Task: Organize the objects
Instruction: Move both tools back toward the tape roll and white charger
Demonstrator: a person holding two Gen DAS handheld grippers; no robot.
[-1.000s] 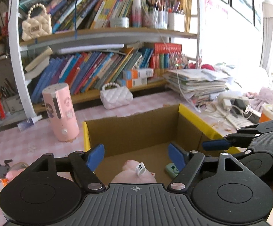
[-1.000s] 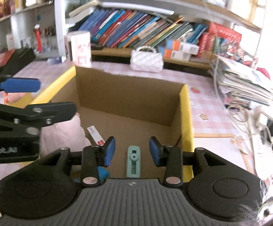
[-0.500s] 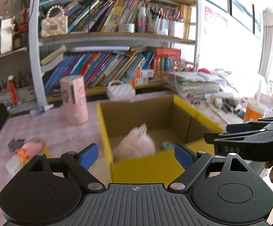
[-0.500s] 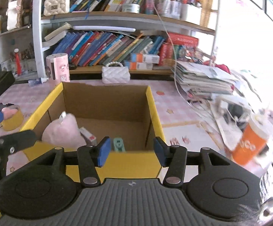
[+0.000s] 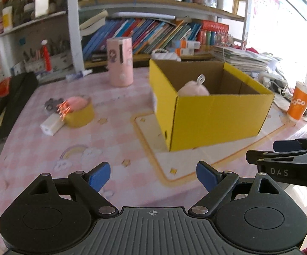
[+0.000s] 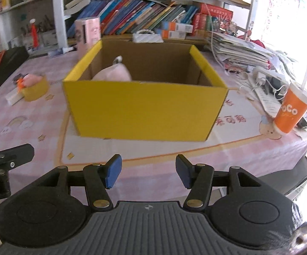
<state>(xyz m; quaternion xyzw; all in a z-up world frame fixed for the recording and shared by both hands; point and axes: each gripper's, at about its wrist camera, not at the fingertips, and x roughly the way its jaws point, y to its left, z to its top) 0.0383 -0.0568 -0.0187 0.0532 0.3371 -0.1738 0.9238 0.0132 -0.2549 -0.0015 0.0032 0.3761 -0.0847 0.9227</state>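
Both tongs empty: left tongs [image 5: 153, 175] wide, right tongs [image 6: 148, 171] half-open, just widening. Next: tape roll [image 5: 79, 113] cluster; approach low, avoid box [image 5: 215, 116].

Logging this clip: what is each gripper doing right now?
Left gripper: open, empty.
Right gripper: open, empty, jaws just been opening.

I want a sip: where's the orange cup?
In the right wrist view the orange cup stands on the table's right edge, right of the yellow box, in front of the paper stack.
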